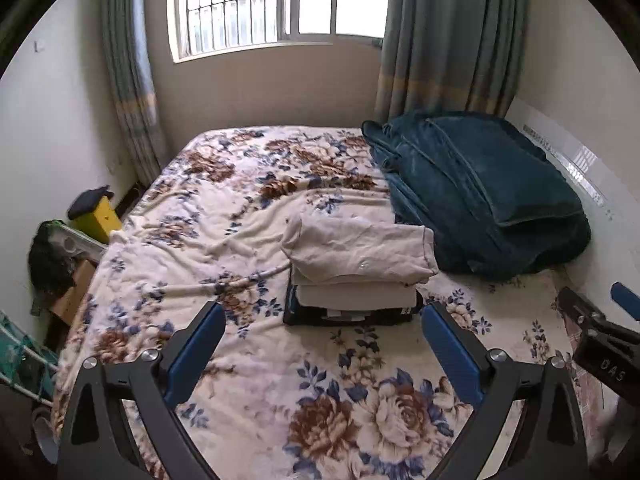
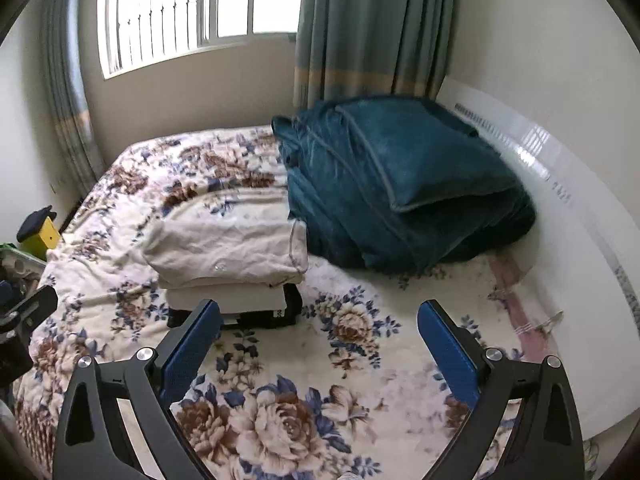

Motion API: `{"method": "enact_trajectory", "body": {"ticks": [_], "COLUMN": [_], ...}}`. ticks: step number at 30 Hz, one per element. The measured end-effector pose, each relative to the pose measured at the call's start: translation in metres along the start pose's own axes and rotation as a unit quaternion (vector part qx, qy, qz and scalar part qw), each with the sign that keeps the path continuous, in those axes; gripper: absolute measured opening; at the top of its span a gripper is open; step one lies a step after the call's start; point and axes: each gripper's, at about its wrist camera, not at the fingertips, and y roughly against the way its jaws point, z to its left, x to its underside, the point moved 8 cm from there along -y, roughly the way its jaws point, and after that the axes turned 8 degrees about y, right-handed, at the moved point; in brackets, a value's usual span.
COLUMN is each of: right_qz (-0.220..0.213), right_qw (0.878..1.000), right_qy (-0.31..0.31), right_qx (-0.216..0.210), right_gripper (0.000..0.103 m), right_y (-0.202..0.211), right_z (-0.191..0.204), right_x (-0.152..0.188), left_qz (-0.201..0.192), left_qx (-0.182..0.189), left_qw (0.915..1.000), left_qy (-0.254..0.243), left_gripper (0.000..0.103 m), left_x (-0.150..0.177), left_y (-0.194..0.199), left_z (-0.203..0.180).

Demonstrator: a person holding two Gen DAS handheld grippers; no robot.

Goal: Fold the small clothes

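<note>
Readable only once: white letters "DAS" on the black body of the right gripper (image 1: 606, 344), at the right edge of the left wrist view. Elsewhere nothing legible.

We get daylight only, from the far window (image 1: 256, 4), blown out to white in both views. Room evenly lit, soft shadows under the folded clothes stack (image 1: 356, 264) and teal blanket (image 2: 400, 184). Glare streak on the glossy white panel (image 2: 532, 148) at right. Heavy fisheye: walls and curtains (image 1: 452, 36) bow, corners vignetted black. Slight softness, right view a bit blurrier.
</note>
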Motion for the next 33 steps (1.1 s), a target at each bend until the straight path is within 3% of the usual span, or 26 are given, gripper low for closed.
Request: {"method": "enact_trajectory", "body": {"ticks": [8, 16, 23, 33], "right_qz": [-0.040, -0.068, -0.076, -0.081], "right_qw": [0.999, 0.997, 0.996, 0.995], "right_qy": [0.008, 0.006, 0.016, 0.015], "right_qx": [-0.016, -0.038, -0.046, -0.050], "right_gripper": [0.100, 0.100, 0.103, 0.103], "right_y": [0.124, 0.206, 0.232, 0.228], "right_z": [-0.014, -0.021, -0.020, -0.024], "right_x": [-0.003, -0.002, -0.001, -0.010], "left_qz": [-0.031, -0.052, -0.057, -0.075], "left_qx": [0.002, 0.004, -0.005, -0.028], "left_qw": [0.9995, 0.9986, 0.9983, 0.9966], "left_qy": [-0.005, 0.006, 0.012, 0.017], "left_gripper": [0.101, 0.101, 0.102, 0.103], "left_x": [-0.002, 0.005, 0.013, 0.011], "left_y": [0.100, 0.160, 0.179, 0.188], "left_z": [-0.007, -0.007, -0.008, -0.001]}}
